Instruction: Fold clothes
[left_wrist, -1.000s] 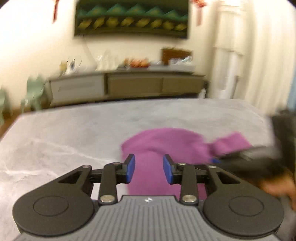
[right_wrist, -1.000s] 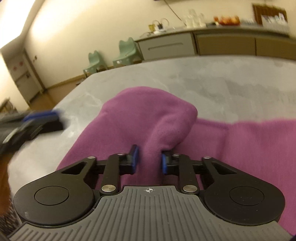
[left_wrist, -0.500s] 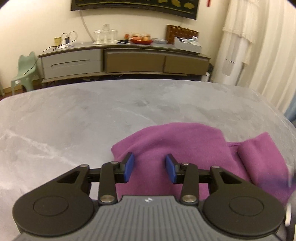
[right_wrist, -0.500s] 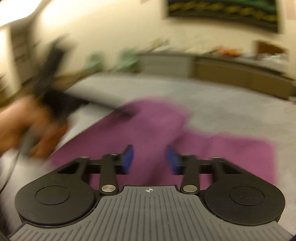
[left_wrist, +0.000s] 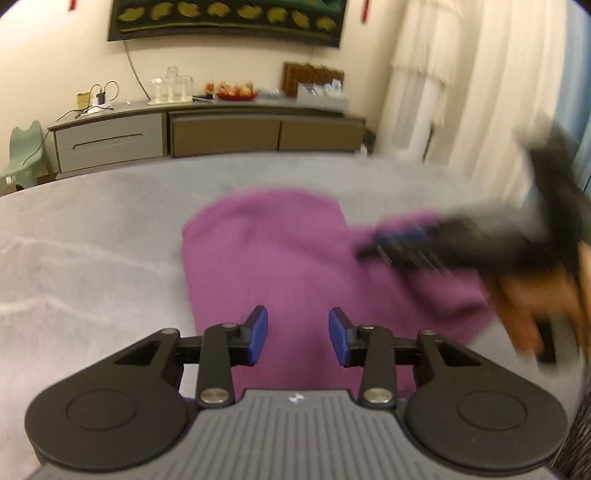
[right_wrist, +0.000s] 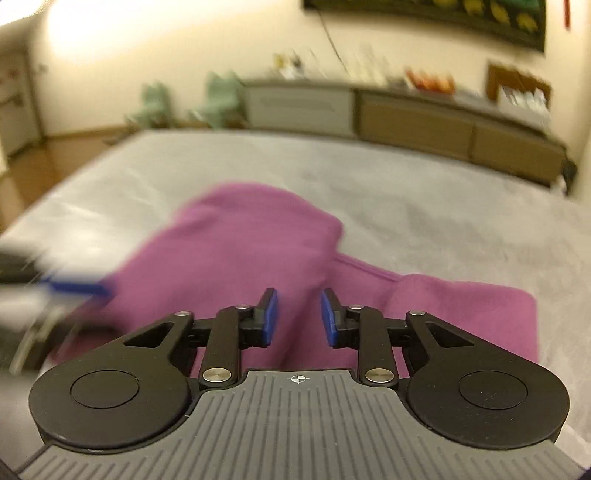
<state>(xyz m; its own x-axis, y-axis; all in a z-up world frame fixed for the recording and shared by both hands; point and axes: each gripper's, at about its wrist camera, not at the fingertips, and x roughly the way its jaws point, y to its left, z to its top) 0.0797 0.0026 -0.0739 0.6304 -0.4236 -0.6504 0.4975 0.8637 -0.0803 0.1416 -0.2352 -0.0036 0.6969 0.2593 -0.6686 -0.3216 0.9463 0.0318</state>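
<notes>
Grey marbled surface (left_wrist: 92, 258) carries the purple garment (left_wrist: 266, 258), partly folded, lying flat. Left gripper (left_wrist: 297, 338) hovers over its near edge, jaws closing, nothing between them; right gripper (right_wrist: 298, 317) spread and empty, likely repositioning for another fold.

a home living or dining room. a long low sideboard (left_wrist: 207, 133) with drawers lines the wall under a framed picture (left_wrist: 229, 18). pale curtains (left_wrist: 480, 92) hang beside it, and a marbled grey table (left_wrist: 92, 258) fills the foreground.
</notes>
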